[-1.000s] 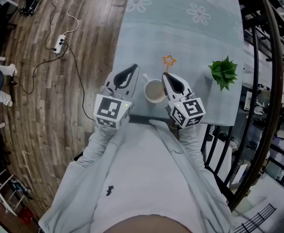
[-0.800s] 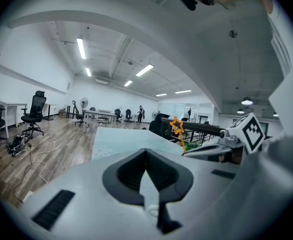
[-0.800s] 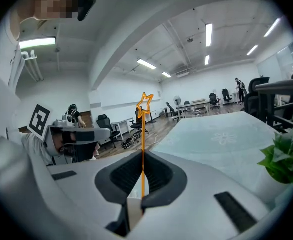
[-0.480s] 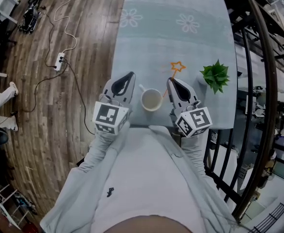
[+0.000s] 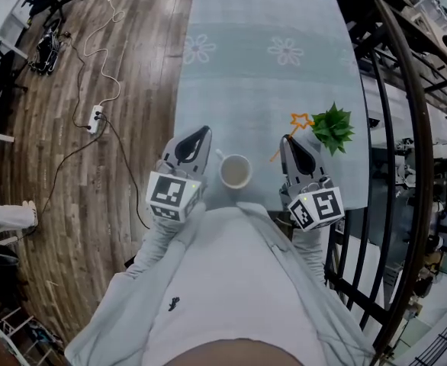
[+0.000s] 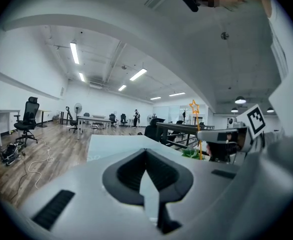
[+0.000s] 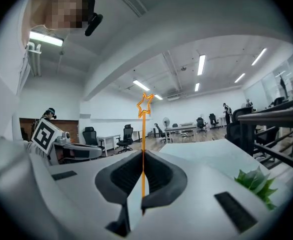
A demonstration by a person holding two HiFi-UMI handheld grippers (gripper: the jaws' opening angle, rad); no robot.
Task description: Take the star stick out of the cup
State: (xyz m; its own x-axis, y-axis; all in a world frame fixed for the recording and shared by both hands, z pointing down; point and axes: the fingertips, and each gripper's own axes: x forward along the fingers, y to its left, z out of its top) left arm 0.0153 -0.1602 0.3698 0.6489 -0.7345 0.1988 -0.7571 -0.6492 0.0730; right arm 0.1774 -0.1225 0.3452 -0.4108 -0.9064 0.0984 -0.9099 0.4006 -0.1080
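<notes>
My right gripper is shut on the thin orange star stick, which is clear of the white cup and held to the cup's right, with the star end up beside the plant. In the right gripper view the star stick stands upright, pinched between the jaws of the right gripper. My left gripper stays just left of the cup, its jaws shut with nothing between them. From the left gripper view, the star stick shows at the far right.
A small green potted plant stands on the pale tablecloth close to the star end. A black metal railing runs along the table's right side. Wooden floor with cables and a power strip lies to the left.
My right gripper has carried the star stick out of the cup and off to the right, toward the plant. The left gripper has stayed beside the cup.
</notes>
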